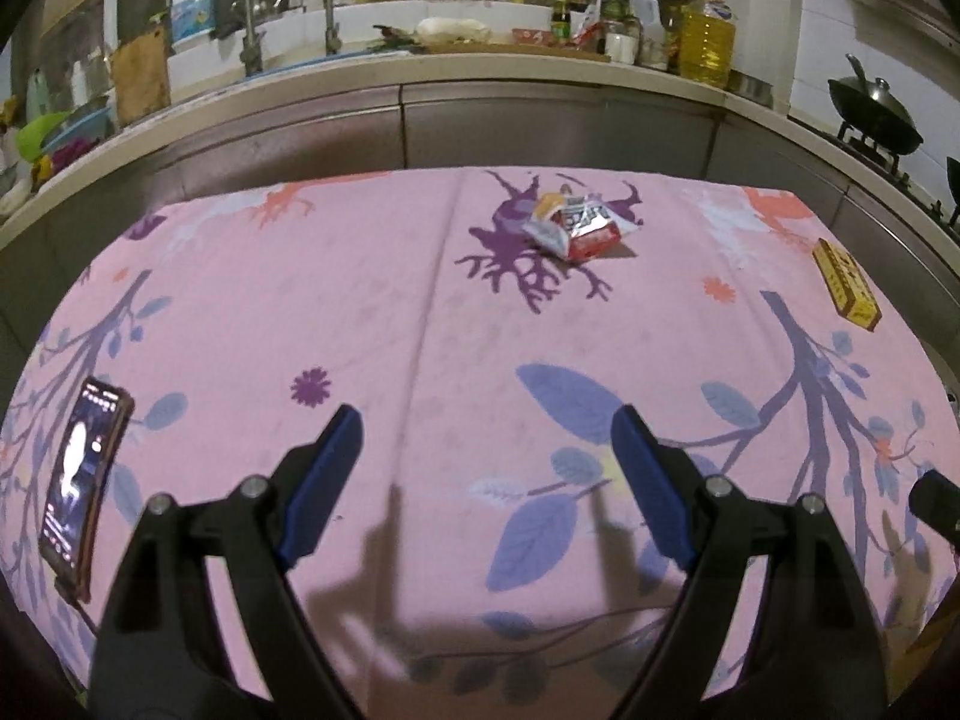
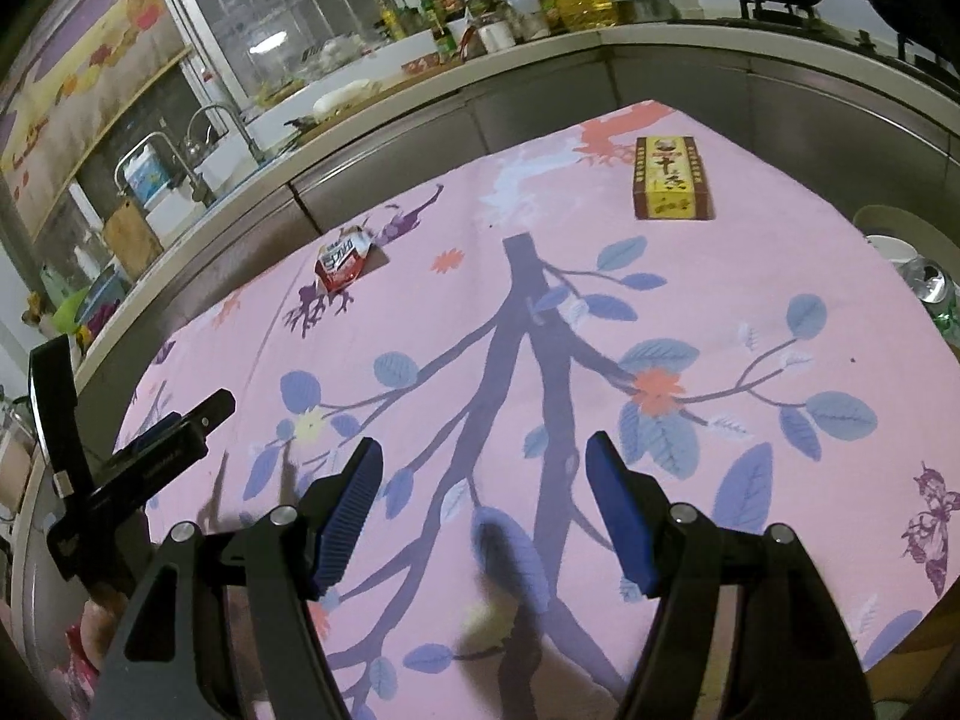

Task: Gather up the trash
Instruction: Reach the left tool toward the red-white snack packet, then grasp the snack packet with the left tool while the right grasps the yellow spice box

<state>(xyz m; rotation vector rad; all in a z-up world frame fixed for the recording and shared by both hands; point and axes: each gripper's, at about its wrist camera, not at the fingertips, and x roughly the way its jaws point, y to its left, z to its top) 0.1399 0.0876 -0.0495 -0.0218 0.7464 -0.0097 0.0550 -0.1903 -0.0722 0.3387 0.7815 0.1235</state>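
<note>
A crumpled red and white snack wrapper (image 1: 577,225) lies at the far middle of the pink floral tablecloth (image 1: 360,312); it also shows in the right wrist view (image 2: 343,258). A yellow carton (image 1: 847,284) lies near the far right edge, and shows in the right wrist view (image 2: 671,179). My left gripper (image 1: 487,420) is open and empty above the near part of the table, well short of the wrapper. My right gripper (image 2: 485,450) is open and empty above the cloth, short of the carton. The left gripper's body (image 2: 150,450) shows at the left in the right wrist view.
A phone (image 1: 81,480) with a lit screen lies at the table's left edge. A bin with a can (image 2: 927,288) sits beyond the table's right edge. A kitchen counter (image 1: 420,69) with sink, bottles and a wok (image 1: 873,111) runs behind the table.
</note>
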